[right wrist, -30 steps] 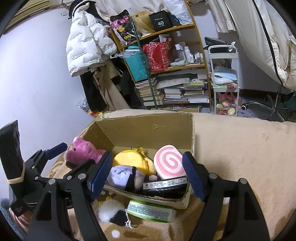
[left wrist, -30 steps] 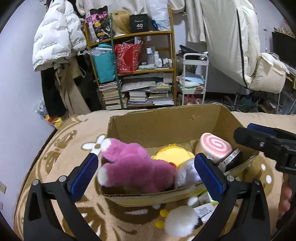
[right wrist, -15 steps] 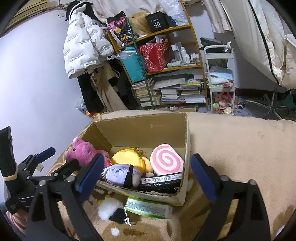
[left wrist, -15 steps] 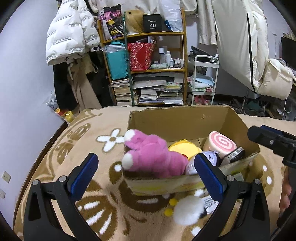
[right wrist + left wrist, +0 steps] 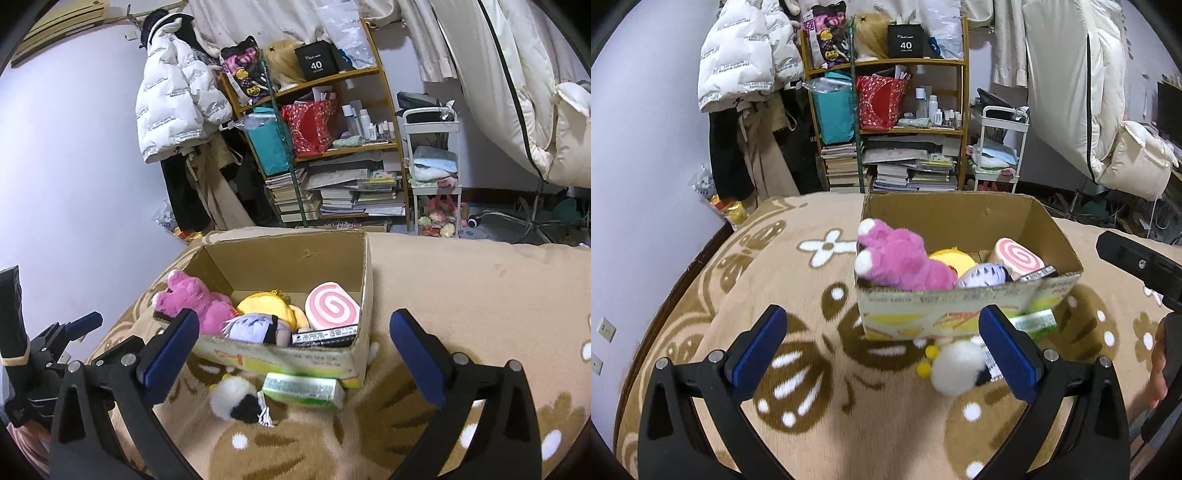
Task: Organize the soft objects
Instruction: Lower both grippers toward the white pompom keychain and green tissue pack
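Observation:
An open cardboard box [image 5: 960,317] [image 5: 364,280] sits on the tan patterned blanket. In it lie a pink plush [image 5: 901,260] [image 5: 192,299], a yellow plush [image 5: 951,258] [image 5: 266,304], a purple-haired plush [image 5: 982,275] [image 5: 255,326] and a pink swirl roll cushion [image 5: 1017,254] [image 5: 330,306]. A white and black plush [image 5: 956,365] [image 5: 236,400] and a green packet [image 5: 303,387] lie on the blanket in front of the box. My left gripper [image 5: 882,350] is open and empty, near the box front. My right gripper [image 5: 291,350] is open and empty, just before the box.
A wooden shelf [image 5: 886,122] with books, bags and bottles stands beyond the bed, with a white cart [image 5: 995,147] beside it. Jackets hang on the wall at left [image 5: 738,59]. The blanket [image 5: 757,280] spreads to the left of the box.
Both grippers have pulled back from the box and stayed open. The pink plush now rests in the box's left side. The left view shows more blanket before the box.

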`<action>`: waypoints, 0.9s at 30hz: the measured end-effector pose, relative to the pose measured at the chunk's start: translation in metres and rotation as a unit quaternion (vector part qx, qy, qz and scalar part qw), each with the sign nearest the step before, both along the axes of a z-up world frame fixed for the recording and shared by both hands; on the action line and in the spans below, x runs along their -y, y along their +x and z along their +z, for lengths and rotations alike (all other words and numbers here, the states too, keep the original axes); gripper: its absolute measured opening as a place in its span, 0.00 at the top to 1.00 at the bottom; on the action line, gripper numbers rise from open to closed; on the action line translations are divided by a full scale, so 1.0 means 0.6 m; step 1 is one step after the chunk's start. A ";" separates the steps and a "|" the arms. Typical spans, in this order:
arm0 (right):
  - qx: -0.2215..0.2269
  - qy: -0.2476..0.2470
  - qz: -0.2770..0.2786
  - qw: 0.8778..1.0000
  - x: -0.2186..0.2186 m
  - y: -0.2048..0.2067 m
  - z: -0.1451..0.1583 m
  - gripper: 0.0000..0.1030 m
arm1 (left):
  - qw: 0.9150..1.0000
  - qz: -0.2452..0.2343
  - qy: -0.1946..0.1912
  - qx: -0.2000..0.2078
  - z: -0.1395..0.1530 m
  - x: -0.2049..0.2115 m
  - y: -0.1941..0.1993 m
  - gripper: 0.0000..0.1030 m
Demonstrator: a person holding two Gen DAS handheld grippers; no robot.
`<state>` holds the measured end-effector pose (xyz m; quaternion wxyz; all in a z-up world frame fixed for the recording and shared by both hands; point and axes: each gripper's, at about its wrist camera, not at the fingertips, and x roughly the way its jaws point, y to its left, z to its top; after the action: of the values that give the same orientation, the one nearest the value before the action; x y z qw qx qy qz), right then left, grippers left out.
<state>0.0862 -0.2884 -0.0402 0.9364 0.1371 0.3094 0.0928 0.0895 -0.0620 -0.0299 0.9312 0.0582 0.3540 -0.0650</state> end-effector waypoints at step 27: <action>-0.092 -0.020 0.013 0.995 -0.038 0.003 -0.055 0.00 | 0.998 -0.017 -0.016 -0.063 -0.050 0.009 0.008 0.01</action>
<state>0.0881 -0.2654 -0.0734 0.9052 0.1223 0.3978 0.0861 0.0940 -0.0676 -0.0602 0.9065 0.0451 0.4099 -0.0903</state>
